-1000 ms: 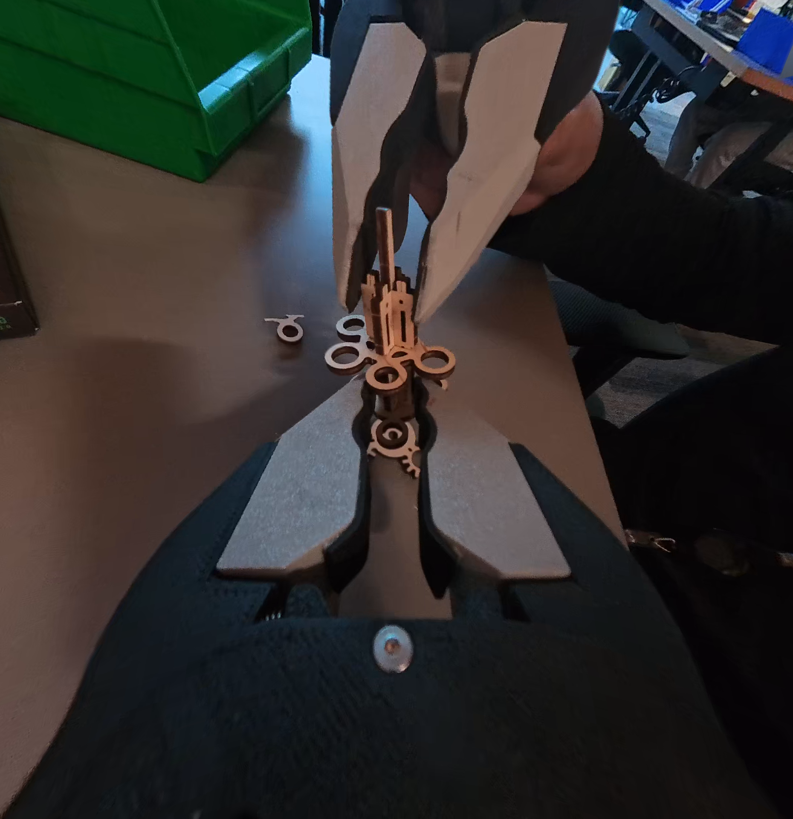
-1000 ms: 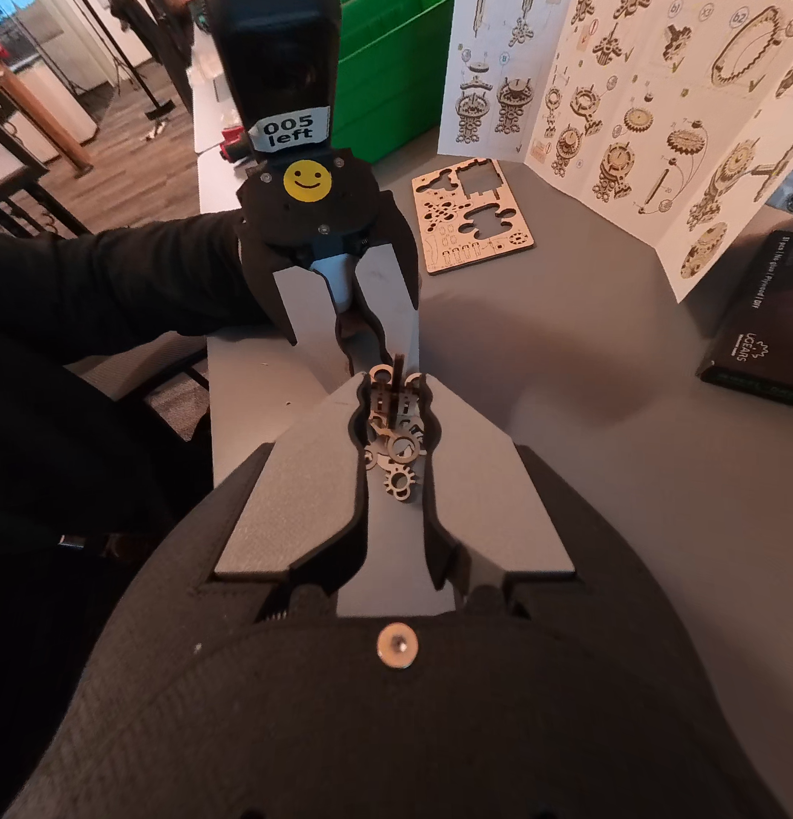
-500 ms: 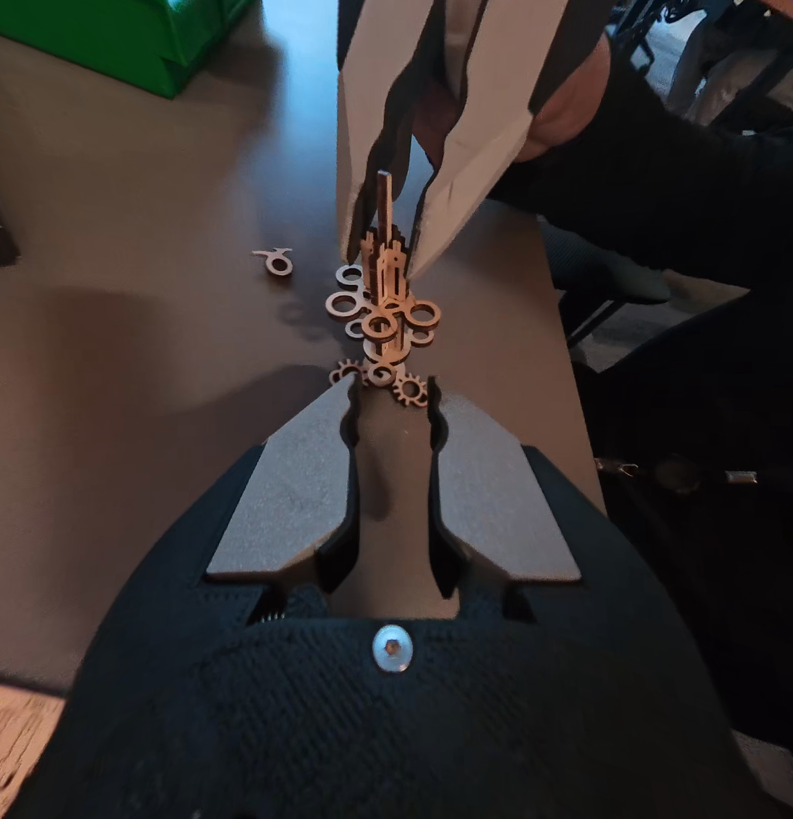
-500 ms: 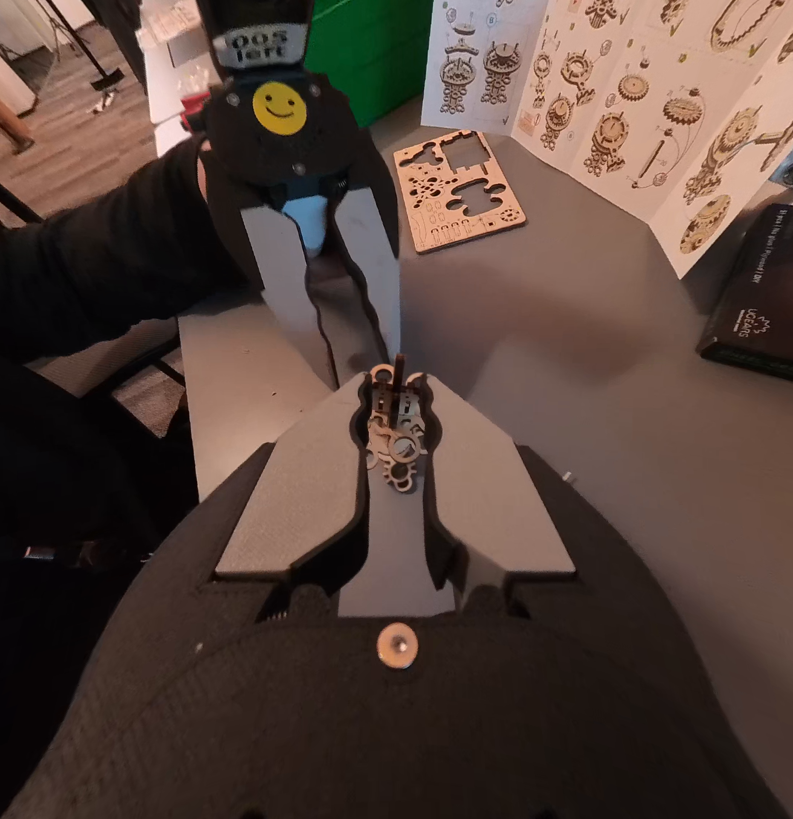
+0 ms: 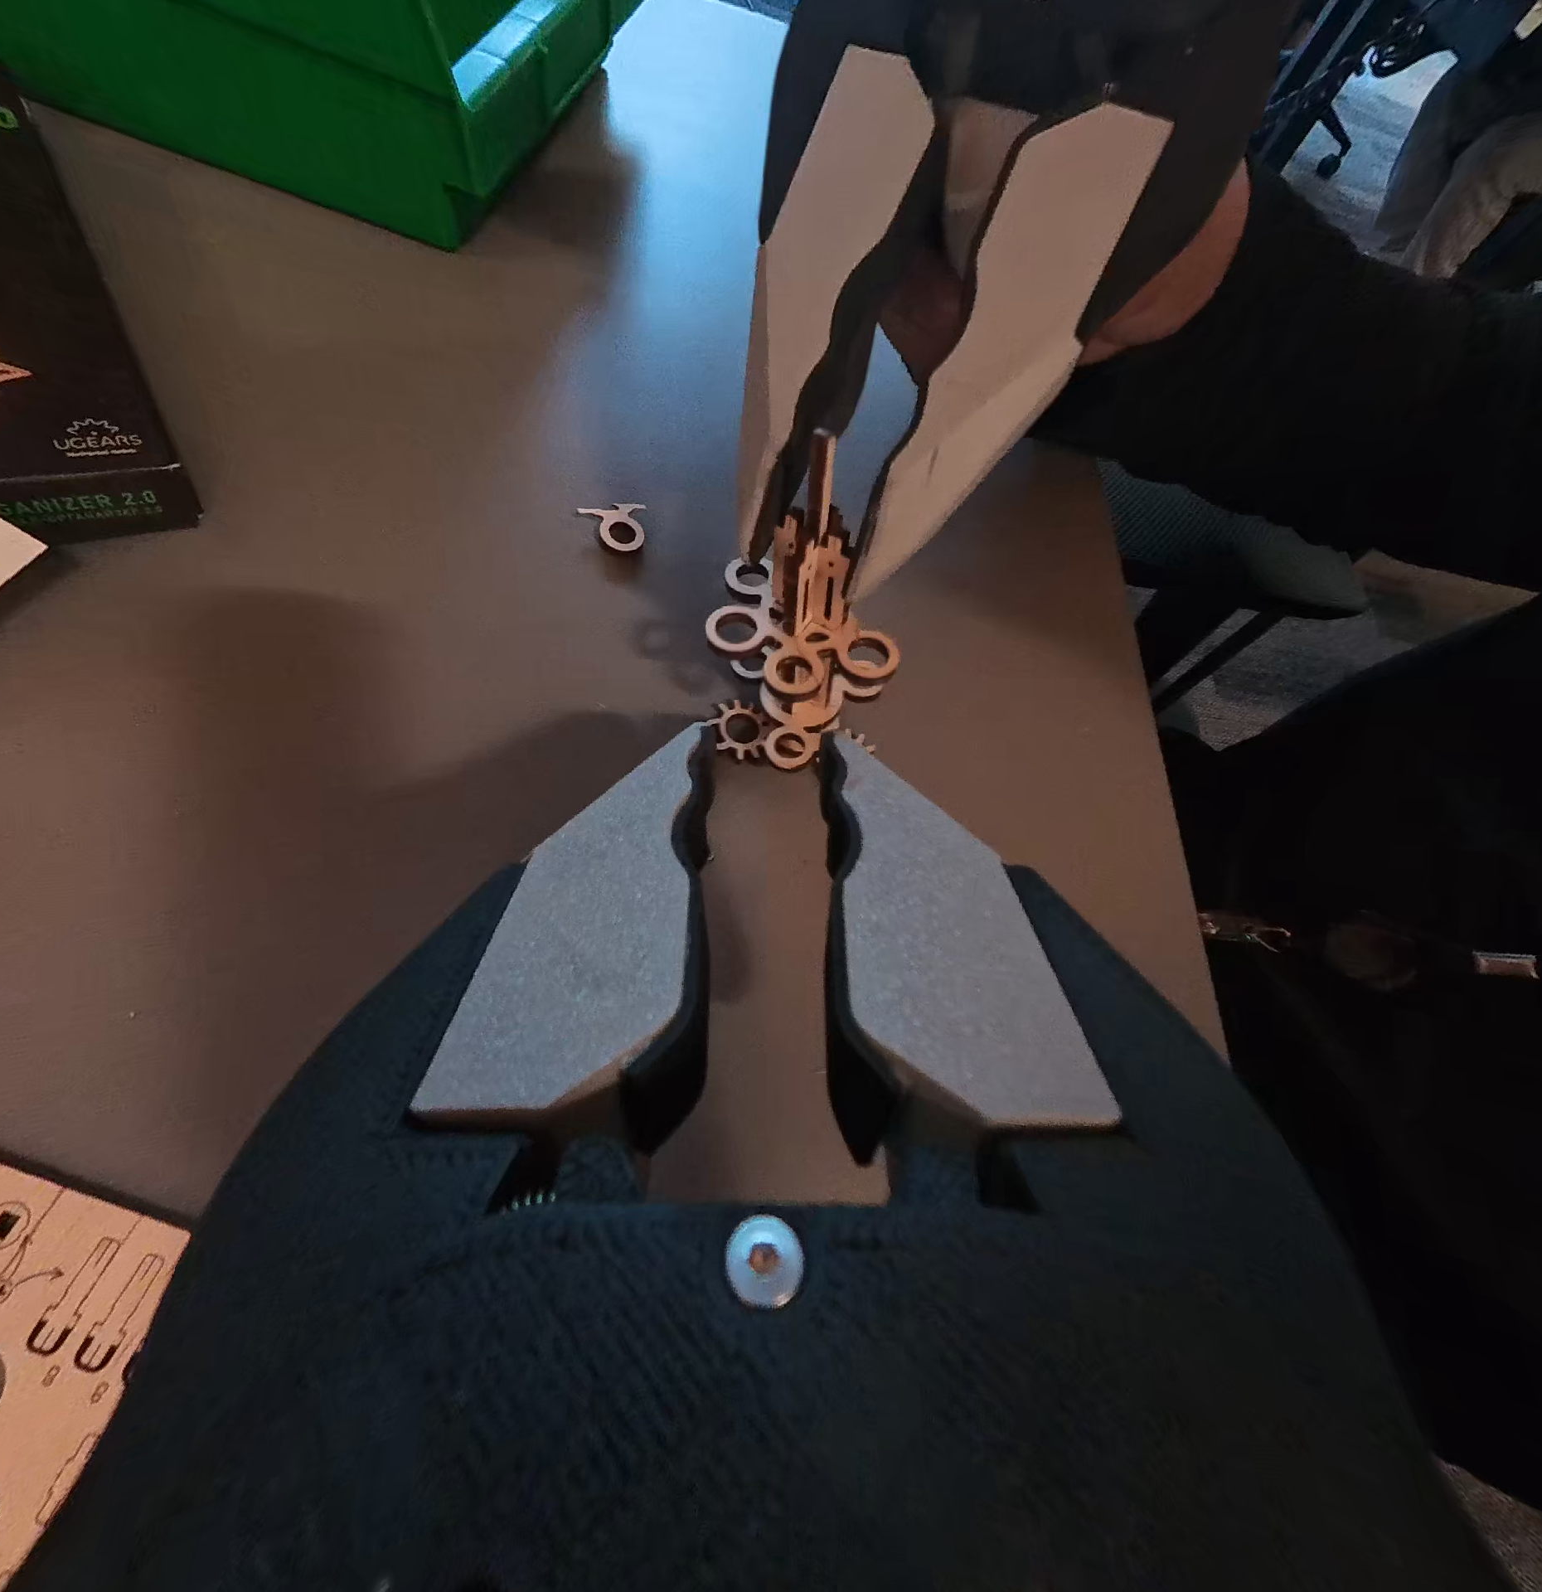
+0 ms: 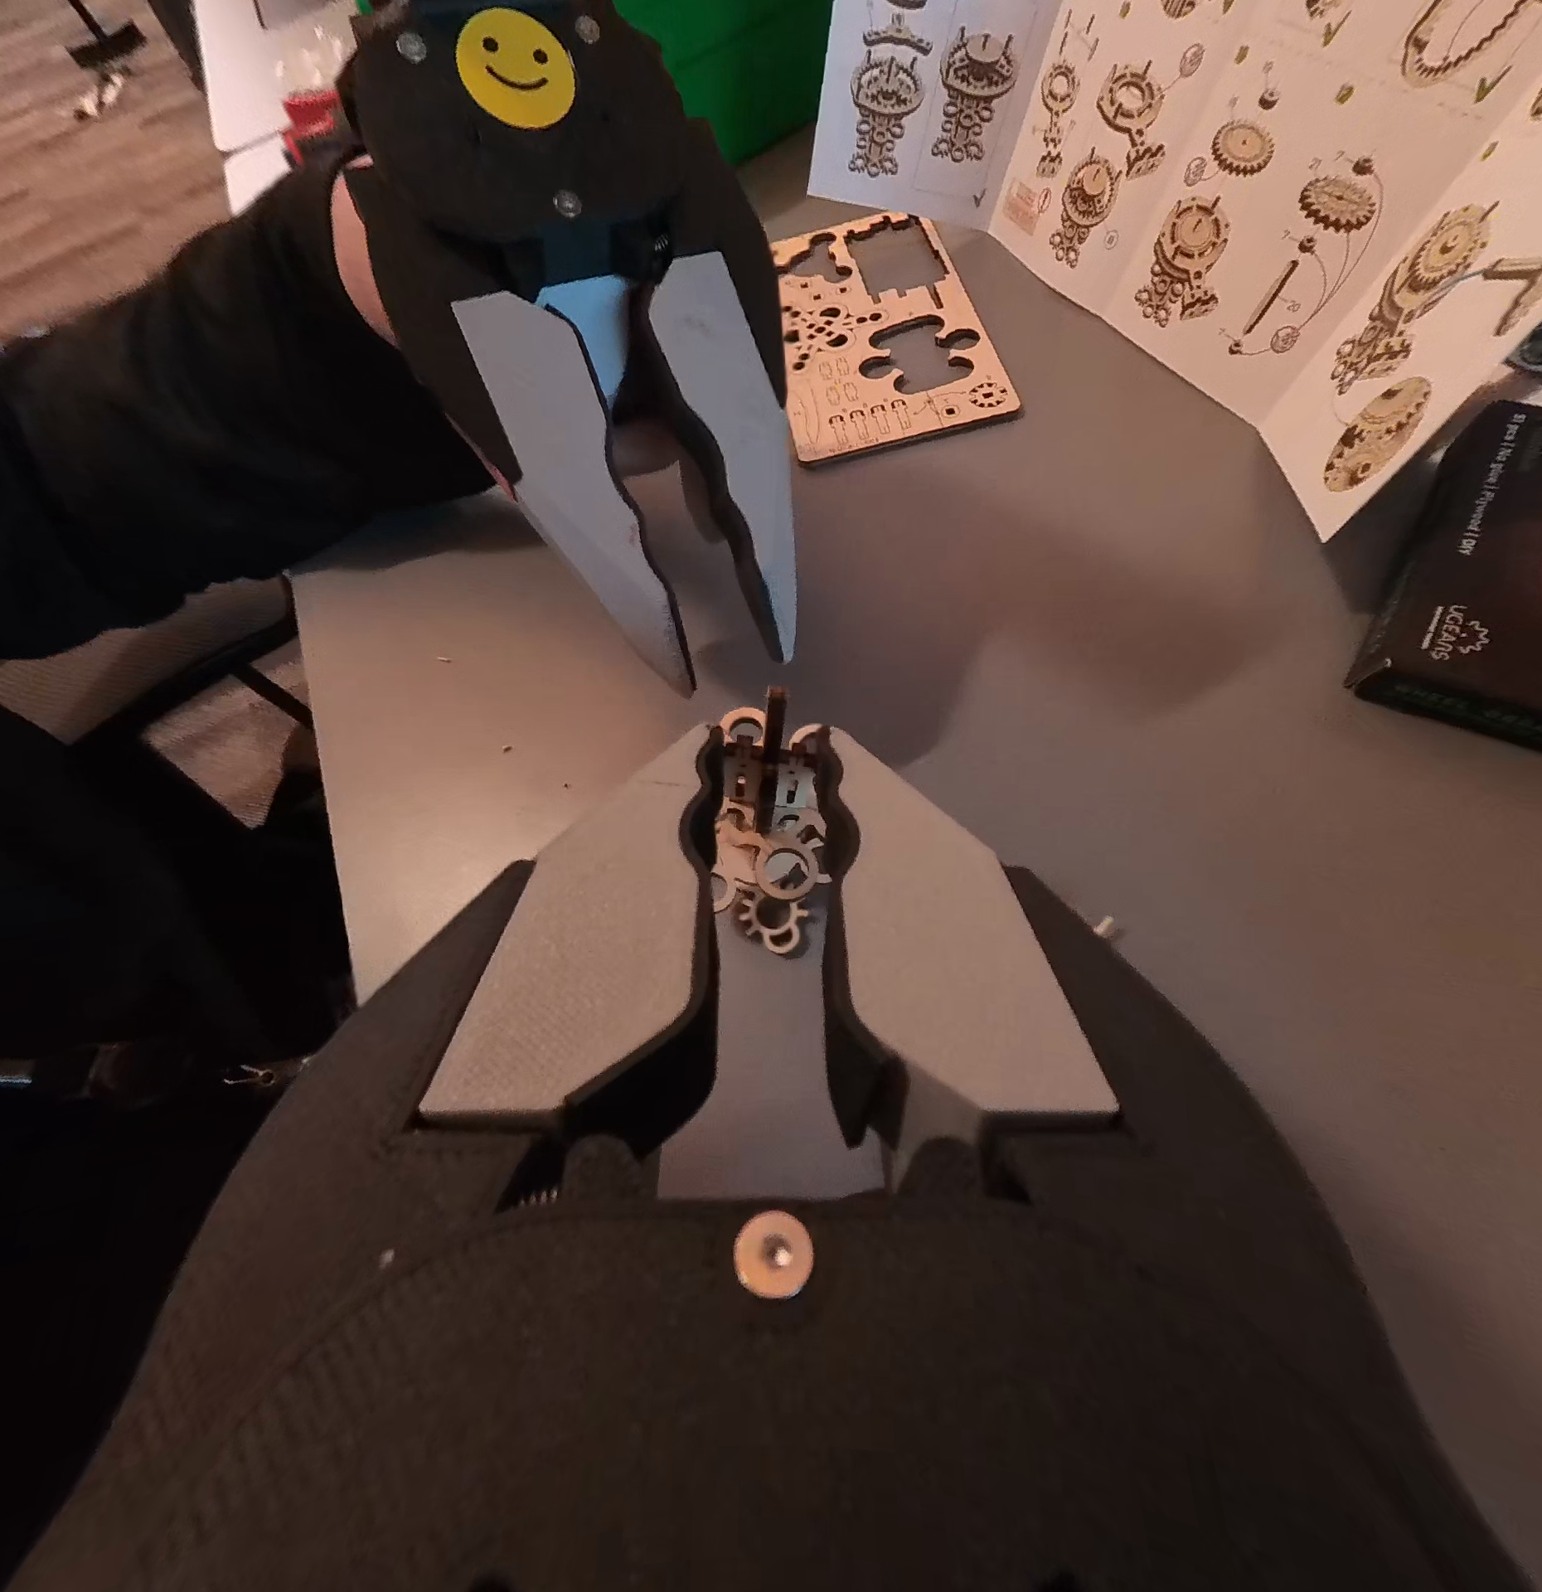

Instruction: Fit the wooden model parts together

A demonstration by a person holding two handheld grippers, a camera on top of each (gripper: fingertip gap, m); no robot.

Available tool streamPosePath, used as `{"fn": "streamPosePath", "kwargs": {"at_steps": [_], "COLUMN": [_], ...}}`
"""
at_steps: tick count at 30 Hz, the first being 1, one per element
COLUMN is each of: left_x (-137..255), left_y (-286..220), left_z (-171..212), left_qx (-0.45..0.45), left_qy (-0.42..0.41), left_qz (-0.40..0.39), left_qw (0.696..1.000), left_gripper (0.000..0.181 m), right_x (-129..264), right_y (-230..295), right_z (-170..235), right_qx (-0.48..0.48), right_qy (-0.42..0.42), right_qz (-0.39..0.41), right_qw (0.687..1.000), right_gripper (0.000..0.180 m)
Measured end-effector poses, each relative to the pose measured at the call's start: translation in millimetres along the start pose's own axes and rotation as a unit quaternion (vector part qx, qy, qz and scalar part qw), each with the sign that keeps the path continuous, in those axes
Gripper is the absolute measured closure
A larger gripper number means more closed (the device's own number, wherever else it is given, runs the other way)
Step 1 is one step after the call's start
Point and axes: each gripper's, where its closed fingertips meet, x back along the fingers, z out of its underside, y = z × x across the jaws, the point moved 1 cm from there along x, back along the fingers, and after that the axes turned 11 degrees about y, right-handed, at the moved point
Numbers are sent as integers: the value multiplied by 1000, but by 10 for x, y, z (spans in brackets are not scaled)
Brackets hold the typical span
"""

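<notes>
Right wrist view: the right gripper [image 6: 766,732] is clamped on the wooden model [image 6: 772,827], pinning it upright on the table [image 6: 1052,775], probably so it stays put for fitting. The left gripper [image 6: 733,672] hangs spread and empty just ahead. A loose ring piece [image 5: 619,536] lies off to the side.

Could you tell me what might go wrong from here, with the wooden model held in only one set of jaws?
1. Only the right gripper holds the model; the left gripper is open just short of it, so a nudge could tilt it.
2. The gear pieces at the model's base sit right by the left fingertips and could be knocked loose.
3. The loose ring piece lies on the table, where a sweep could push it away.
</notes>
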Motion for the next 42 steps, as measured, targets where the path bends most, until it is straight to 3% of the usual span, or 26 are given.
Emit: {"fn": "streamPosePath", "kwargs": {"at_steps": [31,37,42], "left_x": [44,40,-39], "left_y": [-52,-153,-130], "left_z": [-96,-205,-183], "left_qx": [-24,-77,-71], "left_qy": [-20,-42,-31], "left_qz": [-13,-32,-32], "left_qw": [999,996,997], "left_gripper": [165,165,163], "right_x": [-50,-31,-4], "right_y": [138,121,91], "right_z": [-4,11,28], "right_qx": [74,61,41], "right_qy": [65,50,28], "right_qz": [103,90,63], "right_qw": [990,993,997], "right_gripper": [163,163,163]}}
